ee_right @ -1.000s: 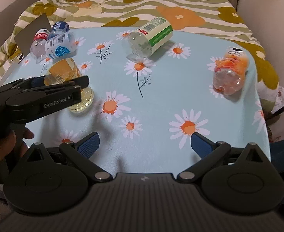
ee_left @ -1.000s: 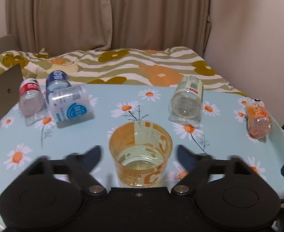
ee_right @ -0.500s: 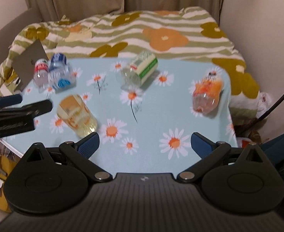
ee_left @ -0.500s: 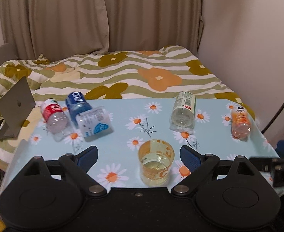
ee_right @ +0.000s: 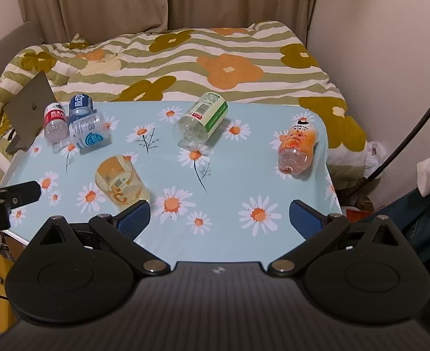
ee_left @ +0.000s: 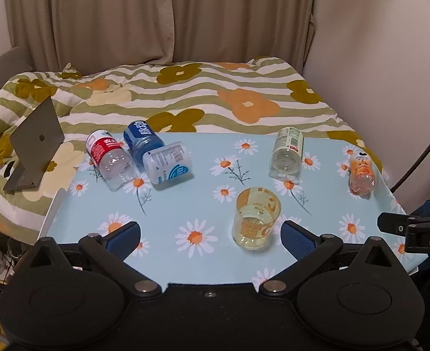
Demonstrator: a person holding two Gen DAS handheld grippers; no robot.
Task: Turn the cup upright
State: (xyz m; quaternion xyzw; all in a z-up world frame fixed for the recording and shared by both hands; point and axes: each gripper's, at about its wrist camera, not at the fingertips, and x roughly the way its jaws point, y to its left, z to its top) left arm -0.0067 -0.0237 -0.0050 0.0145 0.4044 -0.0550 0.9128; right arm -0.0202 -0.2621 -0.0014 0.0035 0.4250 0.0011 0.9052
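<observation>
A clear cup with orange print stands upright, mouth up, on the light blue daisy tablecloth, near the table's front edge. It also shows in the right wrist view. My left gripper is open and empty, held back from the table, with the cup just ahead of its right finger. My right gripper is open and empty, over the front edge, to the right of the cup.
Several empty plastic bottles lie on the table: red-label, blue-label and white-blue at back left, green-label at back middle, orange at right. A laptop stands on the bed behind.
Both grippers have pulled back and up from the table. The left gripper let go of the cup, which now stands alone farther away.
</observation>
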